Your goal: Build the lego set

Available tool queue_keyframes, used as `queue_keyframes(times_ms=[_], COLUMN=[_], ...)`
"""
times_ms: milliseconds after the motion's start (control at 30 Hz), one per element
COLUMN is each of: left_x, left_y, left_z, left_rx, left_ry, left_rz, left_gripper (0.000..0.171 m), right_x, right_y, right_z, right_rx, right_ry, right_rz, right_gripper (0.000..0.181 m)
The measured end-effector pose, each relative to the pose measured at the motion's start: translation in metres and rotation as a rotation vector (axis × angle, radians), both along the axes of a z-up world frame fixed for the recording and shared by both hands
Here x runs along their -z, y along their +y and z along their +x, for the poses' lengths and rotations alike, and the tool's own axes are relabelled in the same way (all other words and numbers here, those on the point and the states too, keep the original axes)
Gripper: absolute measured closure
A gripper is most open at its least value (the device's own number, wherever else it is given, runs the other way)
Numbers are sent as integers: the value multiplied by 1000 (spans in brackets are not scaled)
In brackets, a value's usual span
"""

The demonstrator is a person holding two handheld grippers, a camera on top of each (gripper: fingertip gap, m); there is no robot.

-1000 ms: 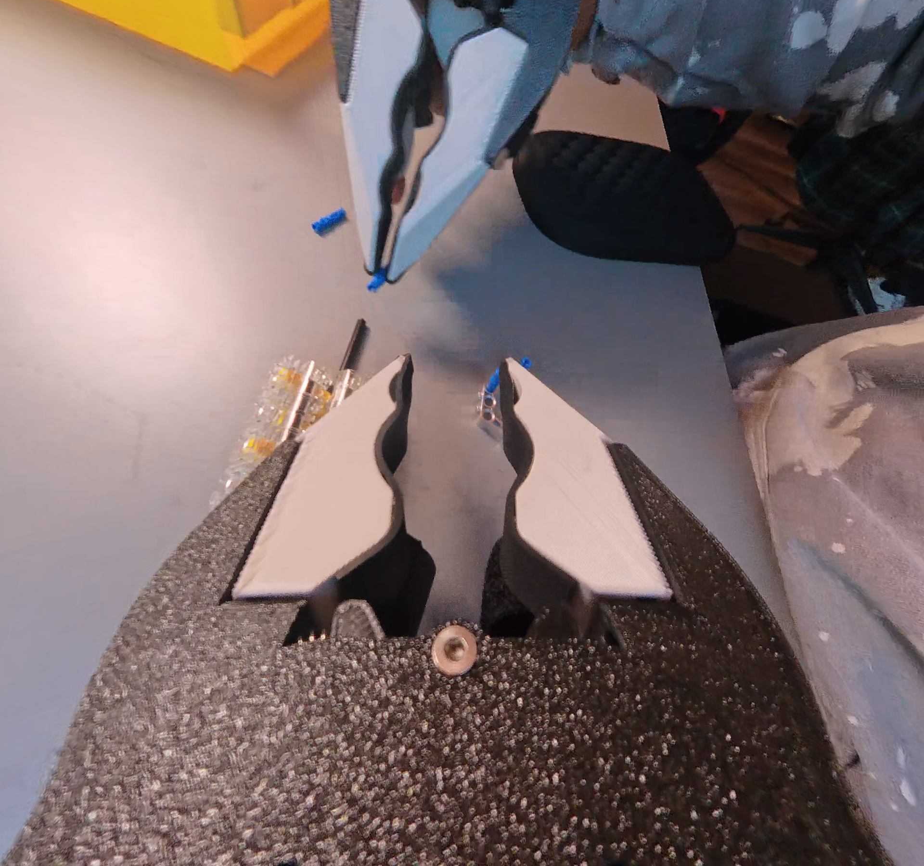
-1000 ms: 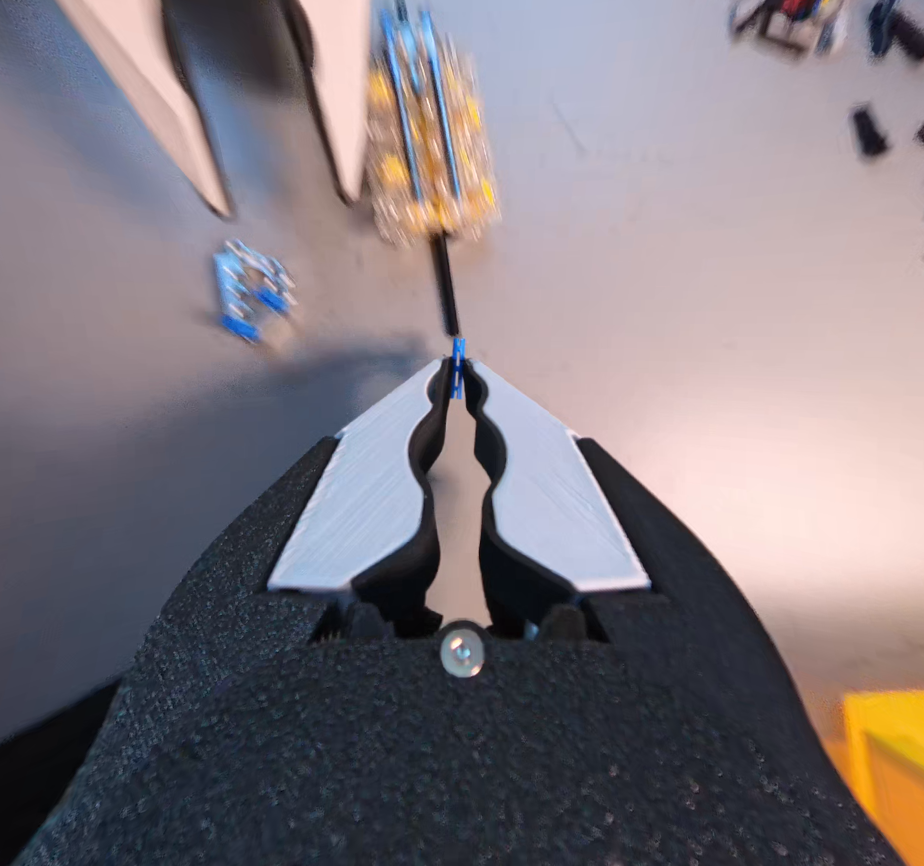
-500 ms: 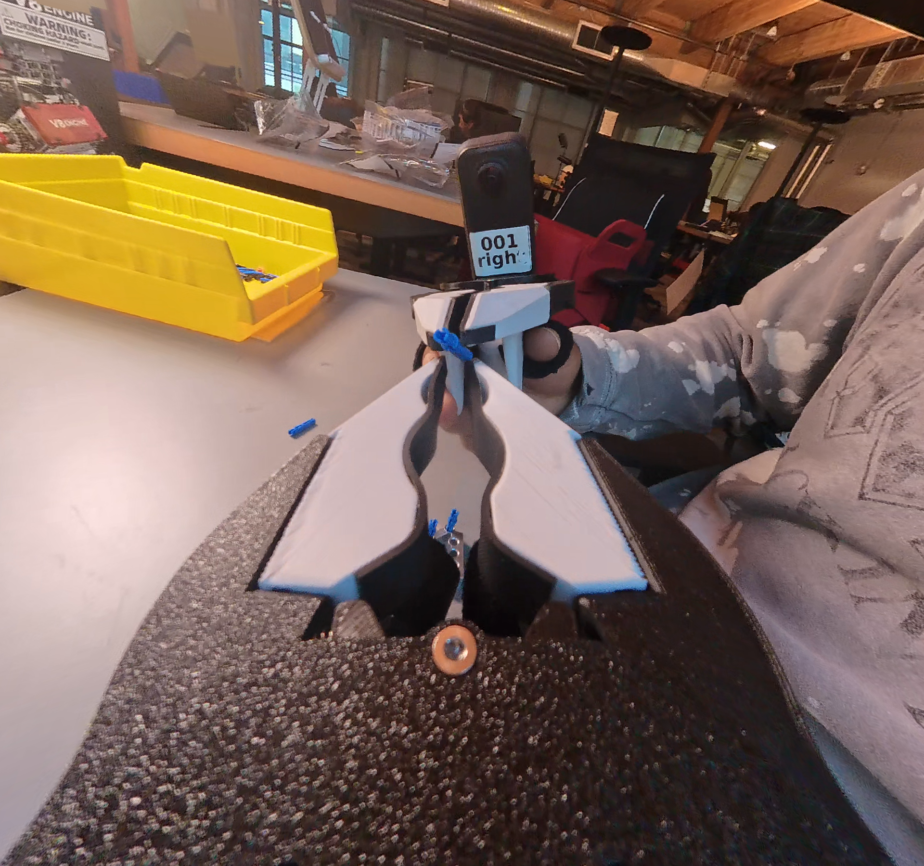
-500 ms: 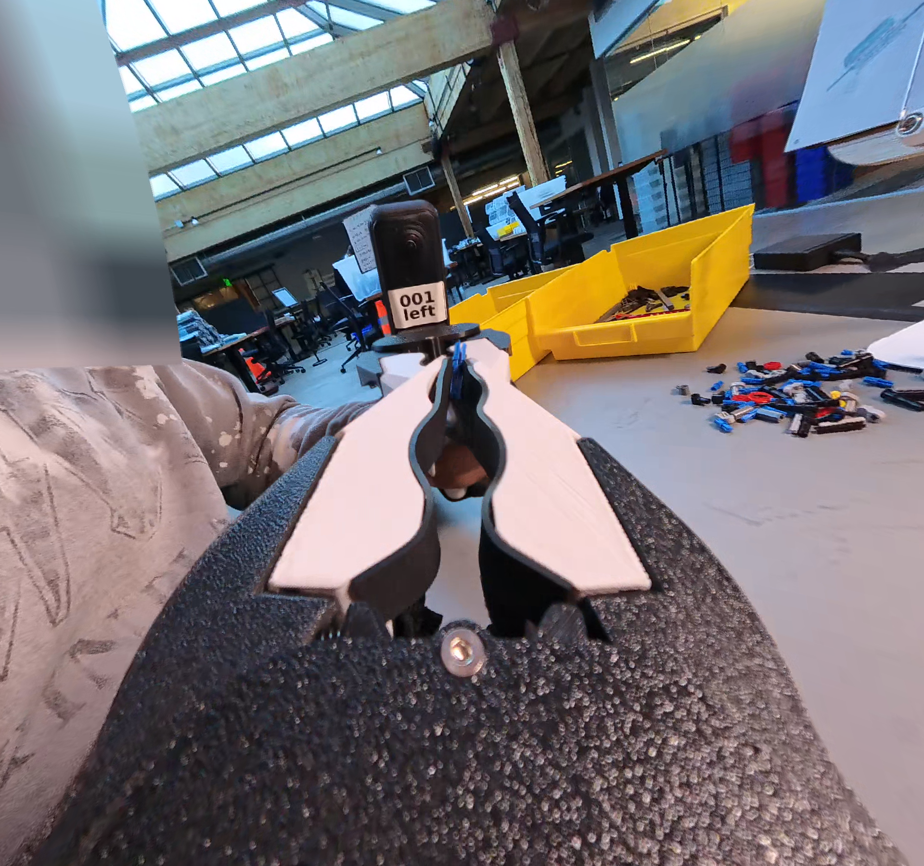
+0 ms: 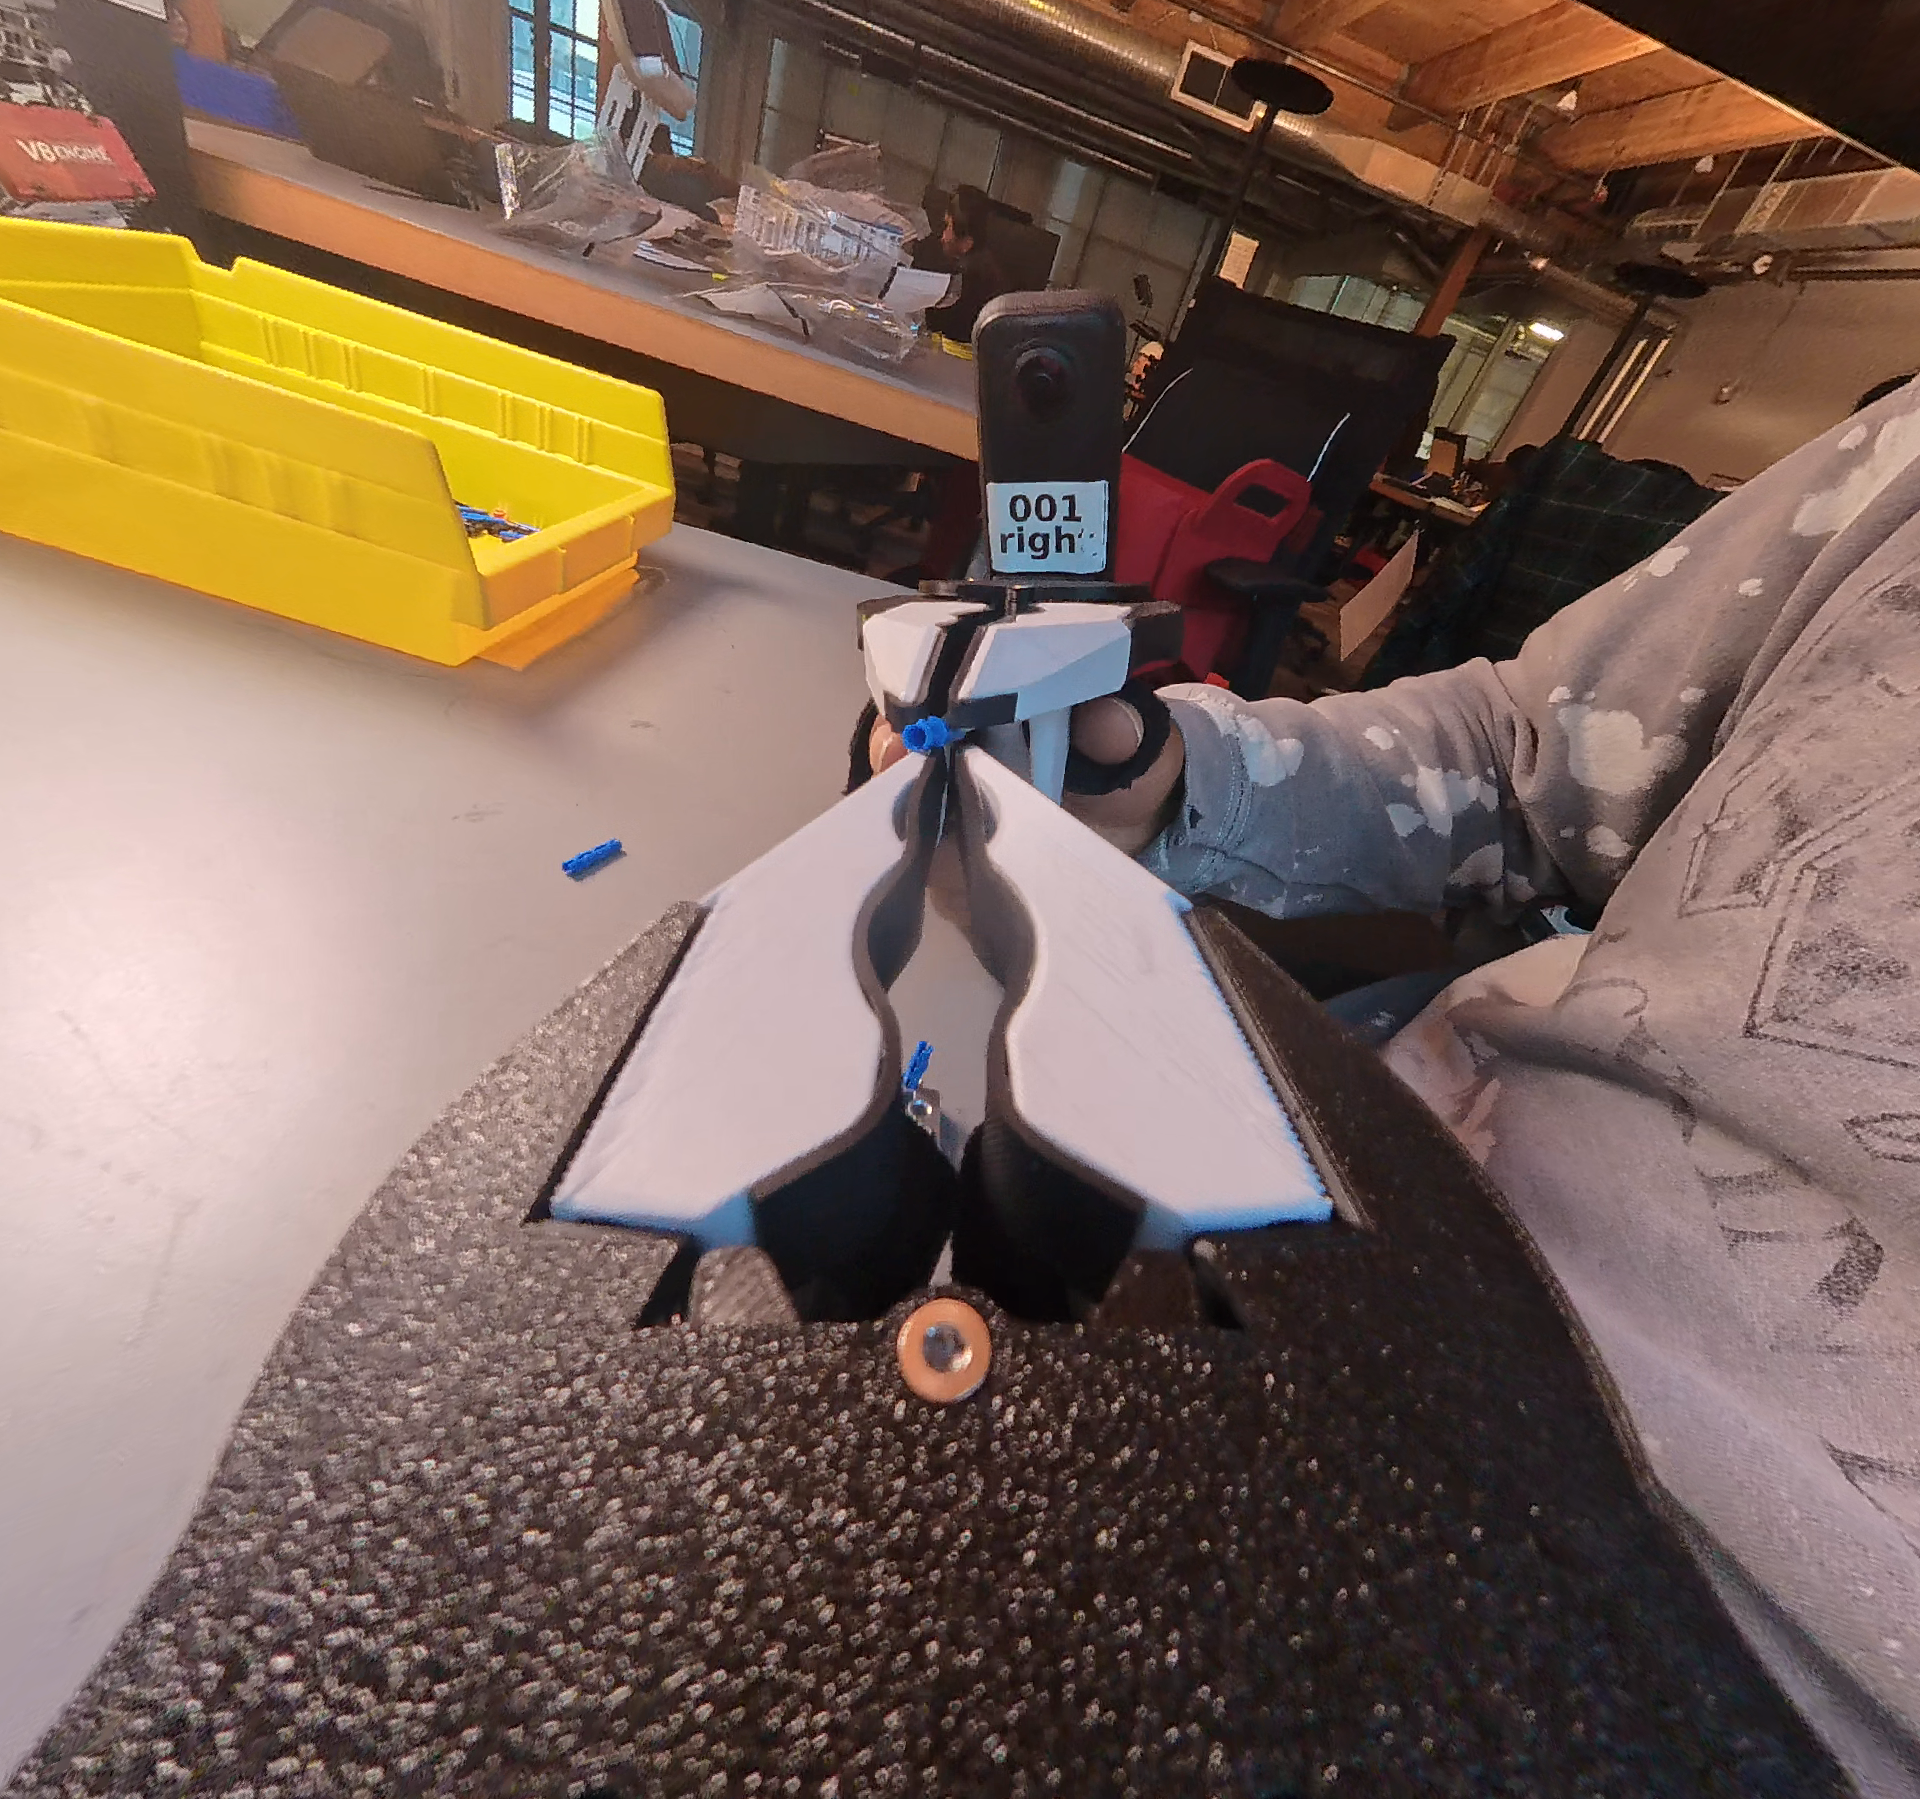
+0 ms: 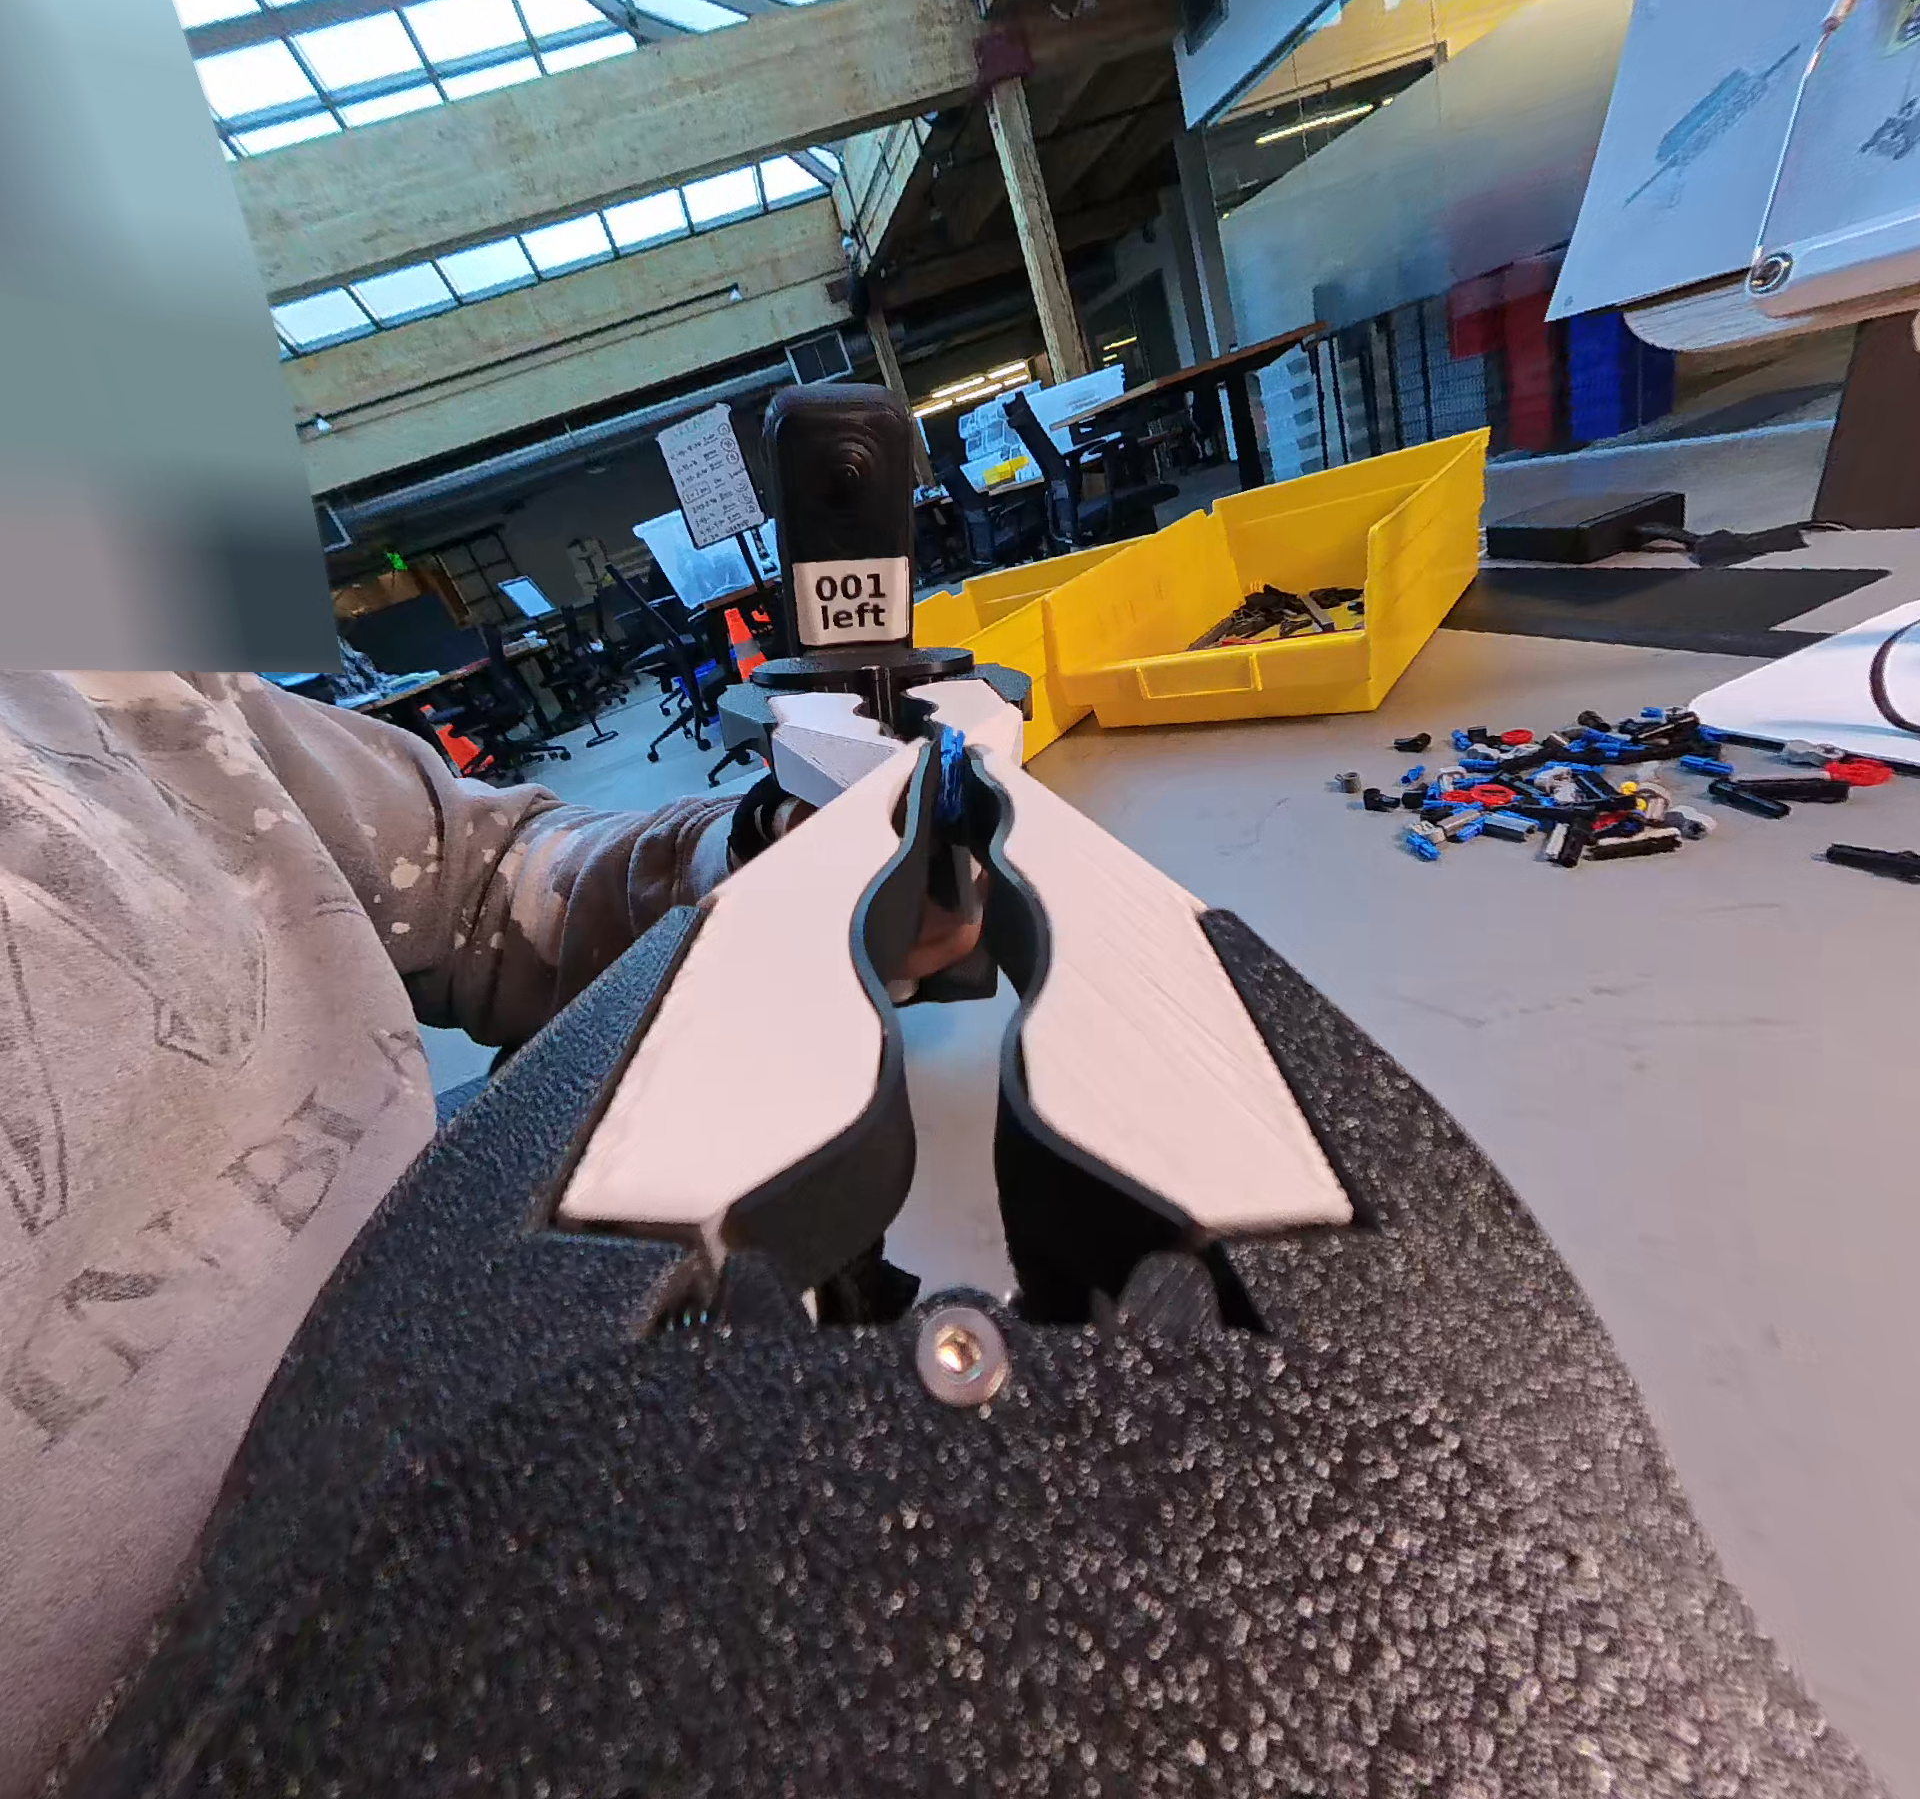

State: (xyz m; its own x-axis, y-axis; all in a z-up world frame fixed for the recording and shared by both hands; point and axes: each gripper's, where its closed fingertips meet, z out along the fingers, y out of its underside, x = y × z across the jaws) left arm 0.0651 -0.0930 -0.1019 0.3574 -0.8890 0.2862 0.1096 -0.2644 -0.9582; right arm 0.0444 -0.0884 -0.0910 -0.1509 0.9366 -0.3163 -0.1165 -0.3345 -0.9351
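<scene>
Both grippers are held up above the grey table (image 5: 260, 918), facing each other with their tips almost touching. My right gripper (image 6: 948, 750) is shut on a small blue pin (image 6: 948, 767). In the left wrist view the right gripper (image 5: 935, 723) shows head-on, with the blue pin (image 5: 923, 734) sticking out of its tips to the left. My left gripper (image 5: 942, 770) is shut, and I see nothing between its fingertips. It also shows in the right wrist view (image 6: 894, 715), just behind the pin.
A loose blue pin (image 5: 592, 859) lies on the table. A small clear piece with blue pins (image 5: 920, 1084) shows below my left fingers. There are yellow bins (image 5: 312, 502) (image 6: 1299, 596), a pile of small parts (image 6: 1558, 799) and a person's grey sleeves (image 5: 1455, 773). The tips of both grippers are at nearly the same place.
Both grippers swung up from pointing down at the table to facing each other. My left jaws went from wide open to shut. My right gripper kept hold of the blue pin.
</scene>
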Motion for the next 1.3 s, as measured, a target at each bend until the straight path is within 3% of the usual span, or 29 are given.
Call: queue_keyframes(times_ms=[300,867,1133,1300], left_x=[13,-3,6,14], left_y=[2,-7,-1,0], left_z=[1,-1,-1,0], left_rx=[16,62,20,17], left_ry=[52,-26,40,97], left_rz=[-5,62,65,74], left_gripper=[171,171,171,171], right_x=[13,-2,10,19], right_y=[0,-11,-7,-10], right_z=[1,-3,-2,-2], right_rx=[-7,-132,-230,-326], right_ry=[-164,-280,-667,-792], right_rz=[190,386,593,684], right_gripper=[179,172,170,173])
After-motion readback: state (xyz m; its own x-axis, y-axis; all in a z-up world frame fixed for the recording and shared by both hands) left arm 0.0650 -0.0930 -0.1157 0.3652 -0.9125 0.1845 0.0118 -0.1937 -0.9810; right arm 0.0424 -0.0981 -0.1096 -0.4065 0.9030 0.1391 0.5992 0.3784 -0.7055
